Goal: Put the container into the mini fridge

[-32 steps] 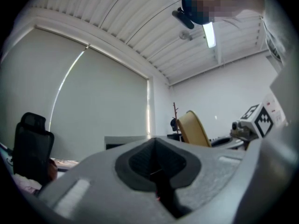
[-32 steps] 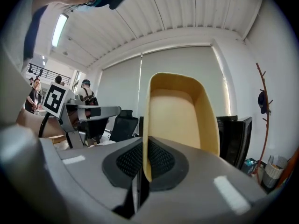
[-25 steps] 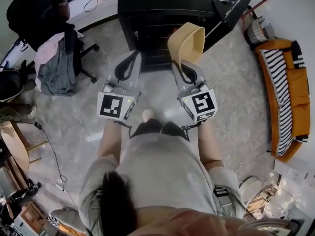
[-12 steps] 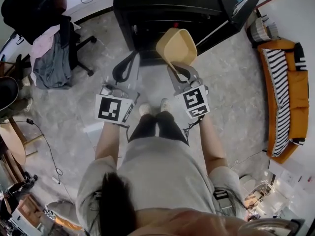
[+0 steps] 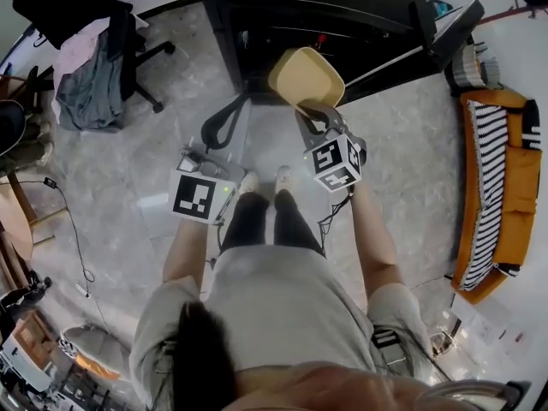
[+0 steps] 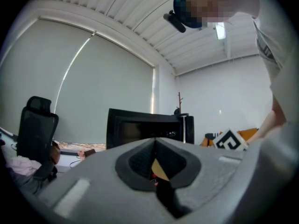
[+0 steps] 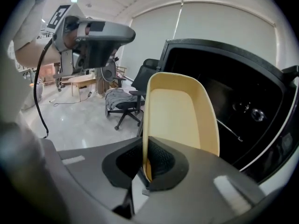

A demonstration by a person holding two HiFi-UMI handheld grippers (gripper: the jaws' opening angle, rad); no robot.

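At the open fridge [image 5: 325, 7] mouth, right tongs [image 5: 312, 114] pinch the yellow container [image 5: 306, 77] by one wall so it can go straight in; left tongs [image 5: 240, 103] closed empty, off to the side.

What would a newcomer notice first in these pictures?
The pale yellow container, pinched by its rim in the right gripper, hangs before the open black mini fridge. The left gripper is shut and empty beside it; an orange sofa stands far right.
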